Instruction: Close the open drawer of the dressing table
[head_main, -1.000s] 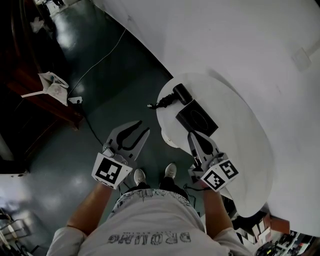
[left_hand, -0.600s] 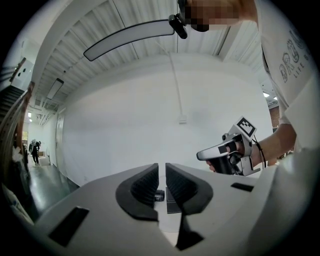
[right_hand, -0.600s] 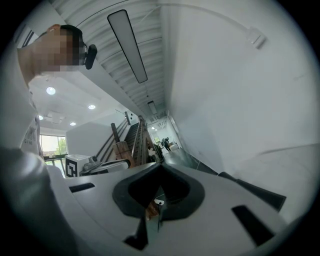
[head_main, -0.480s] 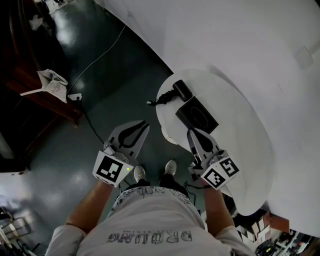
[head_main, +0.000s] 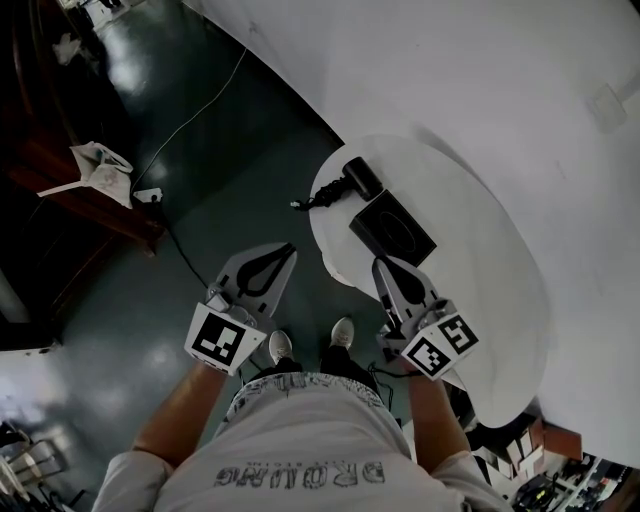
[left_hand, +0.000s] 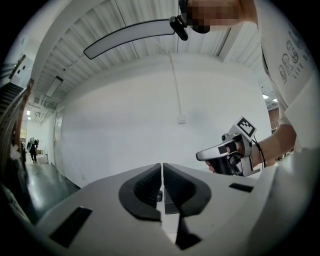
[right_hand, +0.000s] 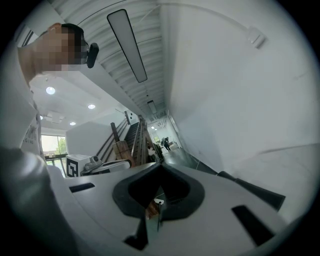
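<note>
We are just pressing the left tongs (head_main: 288, 250) together on nothing. The right tongs (head_main: 381, 264), over the dressing table (head_main: 480, 290), are pressed together too. The drawer, perhaps below them, isn't showing.

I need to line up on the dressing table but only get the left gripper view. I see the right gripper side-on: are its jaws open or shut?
Observer: Shut. In its own view the right gripper has its jaws together, nothing between them.
Operator: What lies on the tabletop?
Observer: The head view shows a black square box and a black corded device on the white dressing table.
Operator: Where is the right gripper relative to them?
Observer: Its tip is over the table's near edge, beside the box's near side; its height I cannot tell.
</note>
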